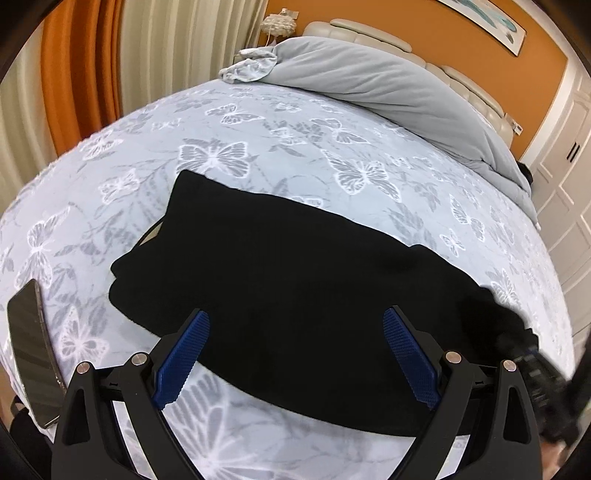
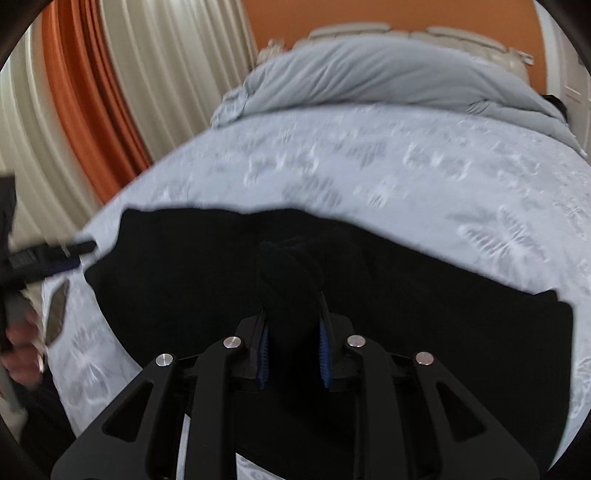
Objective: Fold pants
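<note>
So, the black pants were lying flat across the bed, on that pale blue cover with the white butterfly print, already doubled over into a long dark strip that ran from the left side toward the right edge. My left gripper hung over the near edge of them with its blue-padded fingers spread wide, nothing between them, just the fabric below. My right gripper was a different story: its fingers were pinched in close on a bunched-up fold of the pants, and that lump of black cloth stuck up between the pads. That view was pretty smeared, so I couldn't make out exactly which part of the pants I had there. From the right camera I could also see a hand at the far left edge holding the other gripper's handle. A dark phone sat on the cover near the left edge of the bed, apart from the pants. Up by the cream headboard a grey duvet was heaped across the bed, and orange-and-cream curtains hung behind on the left.
</note>
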A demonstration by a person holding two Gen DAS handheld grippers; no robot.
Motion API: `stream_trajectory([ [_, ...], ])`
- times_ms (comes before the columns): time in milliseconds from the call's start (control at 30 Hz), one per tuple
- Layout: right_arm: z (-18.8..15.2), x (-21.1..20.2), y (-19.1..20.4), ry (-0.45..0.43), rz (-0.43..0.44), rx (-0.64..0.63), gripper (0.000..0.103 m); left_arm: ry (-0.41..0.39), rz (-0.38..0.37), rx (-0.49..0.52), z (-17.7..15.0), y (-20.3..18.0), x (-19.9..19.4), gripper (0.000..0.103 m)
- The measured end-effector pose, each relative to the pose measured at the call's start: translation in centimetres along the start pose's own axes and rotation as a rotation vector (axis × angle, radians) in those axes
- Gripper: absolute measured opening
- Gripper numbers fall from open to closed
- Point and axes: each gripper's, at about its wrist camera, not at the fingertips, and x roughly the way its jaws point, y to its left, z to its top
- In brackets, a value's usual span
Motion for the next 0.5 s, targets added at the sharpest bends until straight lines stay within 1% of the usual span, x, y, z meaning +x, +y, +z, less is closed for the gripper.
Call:
stream_trajectory([
  [67,-0.7,1.2,0.6,0.051,0.010,-0.022,0.037,0.021,-0.037,-0.036,0.3,1.0,0.2,0.093],
  [100,-0.9,1.1,0.9,0.054,0.020,-0.037,0.041,0.038,-0.062,-0.072,0.5,1.9,0.4,0.093],
  [167,-0.9,-0.1,1.3,0.042,0.056,-0.043,0.062,0.052,-0.075,-0.151,0.7,3.9,0.7,0.093],
  [200,-0.7,-1.6,1.3,0.027,0.074,-0.037,0.065,0.051,-0.071,-0.185,0.9,4.8,0.7,0.093],
  [267,-0.5,-4.3,0.6,-0.028,0.076,-0.023,0.072,0.043,-0.059,-0.290,1.1,7.5,0.6,0.093],
  [300,-0.4,-5.8,-0.2,-0.055,0.053,-0.013,0.075,0.038,-0.052,-0.327,1.1,8.5,0.5,0.093],
  [333,-0.3,-6.7,-1.0,-0.067,0.029,0.000,0.081,0.031,-0.041,-0.363,1.2,9.5,0.3,0.093],
  [400,-0.6,-9.1,-4.0,-0.100,-0.038,0.067,0.082,0.027,0.003,-0.424,1.0,11.4,0.3,0.093],
  [433,-0.7,-9.7,-5.3,-0.102,-0.057,0.097,0.082,0.038,0.019,-0.455,0.9,12.2,0.6,0.093],
  [467,-1.0,-10.4,-7.1,-0.098,-0.087,0.141,0.083,0.057,0.017,-0.490,0.5,13.0,1.0,0.093],
  [500,-1.2,-10.8,-8.2,-0.095,-0.110,0.171,0.083,0.097,-0.004,-0.546,0.0,13.9,2.0,0.093],
])
